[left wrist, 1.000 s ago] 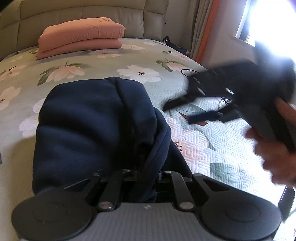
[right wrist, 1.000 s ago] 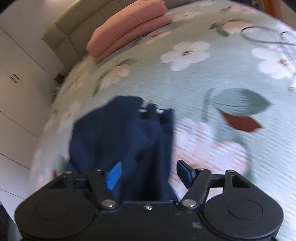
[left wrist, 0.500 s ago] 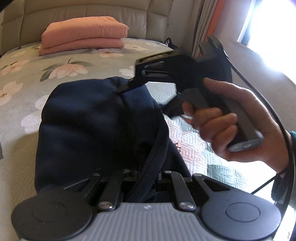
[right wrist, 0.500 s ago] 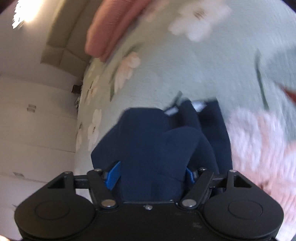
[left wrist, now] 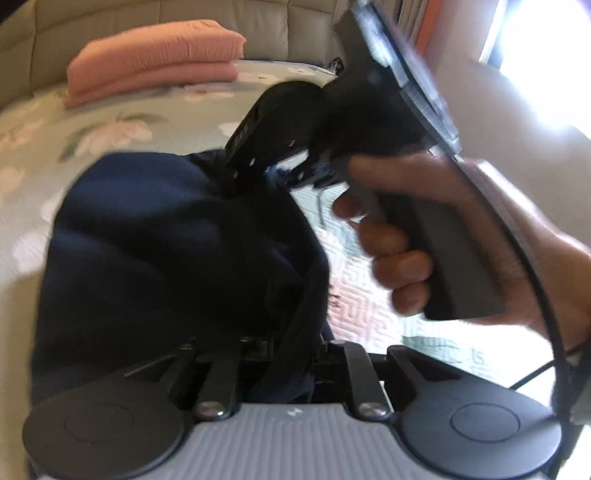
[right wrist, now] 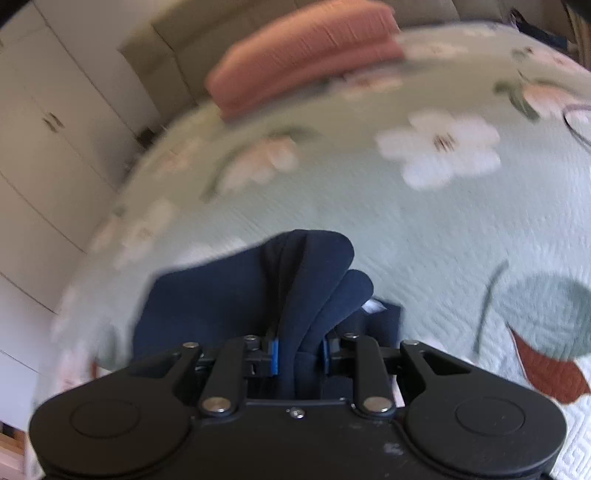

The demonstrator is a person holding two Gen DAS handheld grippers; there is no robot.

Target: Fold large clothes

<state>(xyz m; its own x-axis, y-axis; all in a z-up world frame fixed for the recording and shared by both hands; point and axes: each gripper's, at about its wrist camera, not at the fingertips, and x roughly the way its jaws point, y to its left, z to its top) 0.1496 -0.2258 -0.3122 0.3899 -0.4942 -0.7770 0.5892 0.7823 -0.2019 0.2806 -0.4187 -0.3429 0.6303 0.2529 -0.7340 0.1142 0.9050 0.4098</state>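
A dark navy garment [left wrist: 155, 243] lies bunched on the floral bedspread [left wrist: 33, 136]. My left gripper [left wrist: 280, 354] is shut on a thick fold of it at the near edge. My right gripper [right wrist: 299, 350] is shut on another fold of the navy garment [right wrist: 306, 280], which bulges up between the blue pads [right wrist: 274, 356]. In the left wrist view the right gripper [left wrist: 266, 162], held in a hand, bites the far right edge of the garment. A white label [right wrist: 373, 306] shows on the cloth.
A folded pink blanket [left wrist: 155, 55] lies at the head of the bed by the padded headboard [left wrist: 110, 22]; it also shows in the right wrist view [right wrist: 303, 55]. White wardrobe doors [right wrist: 44, 140] stand to the left. A bright window [left wrist: 546, 55] is at the right.
My right gripper came in from the right over the bed, reached the garment's far edge and closed on a fold. My left gripper has kept its grip throughout.
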